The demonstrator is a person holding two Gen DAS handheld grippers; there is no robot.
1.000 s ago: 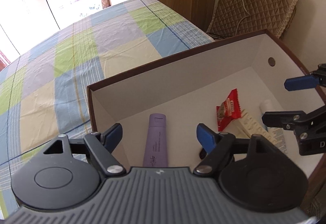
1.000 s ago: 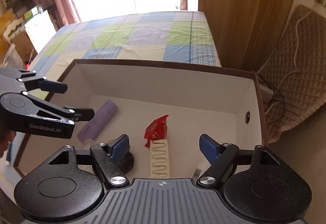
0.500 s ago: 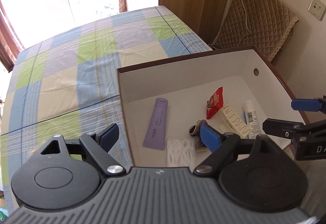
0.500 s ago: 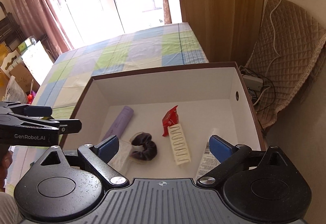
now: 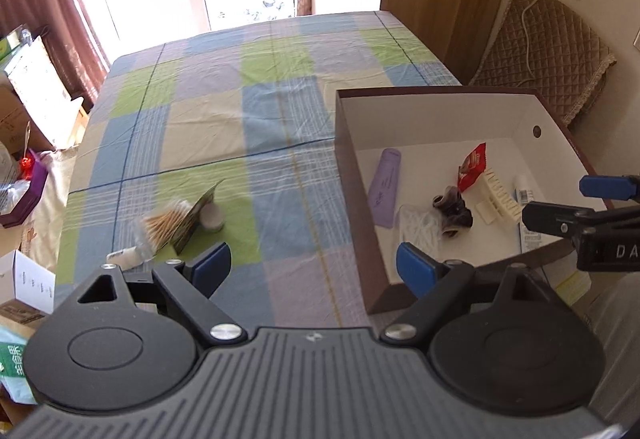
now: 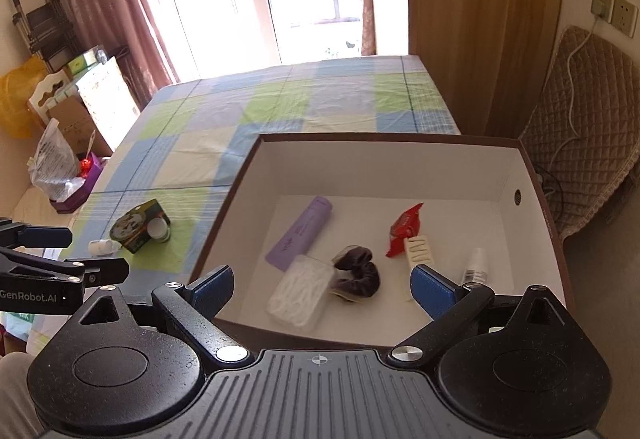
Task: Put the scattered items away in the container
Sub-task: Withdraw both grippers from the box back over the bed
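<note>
Right now you are holding both grippers with their jaws spread wide and nothing between the blue pads. Your left gripper [image 5: 313, 265] is hanging over the checked bedspread [image 5: 240, 127], with the box [image 5: 440, 107] lying ahead and to its right. Your right gripper [image 6: 322, 285] is sitting just short of the box's near wall, looking straight into it.

From the right wrist you are seeing the box floor plainly: a purple tube [image 6: 302, 233] ahead and slightly left, a clear pack of cotton swabs [image 6: 300, 297] just beyond the left pad, a dark scrunchie [image 6: 356, 273] touching that pack, a red packet [image 6: 404, 231] overlapping a cream comb-like piece [image 6: 418, 255], and a small white bottle [image 6: 476, 265] beyond the right pad.

The left wrist is giving you the loose things still on the bedspread, ahead and to the left of that gripper: a tilted tub of wooden cotton buds [image 5: 170, 219], blurred here, a white jar [image 5: 211, 216] against it, and a small white bottle [image 5: 128, 257] nearest the left pad. In the right view that tub is showing its dark printed lid instead, well off to the left.
</note>
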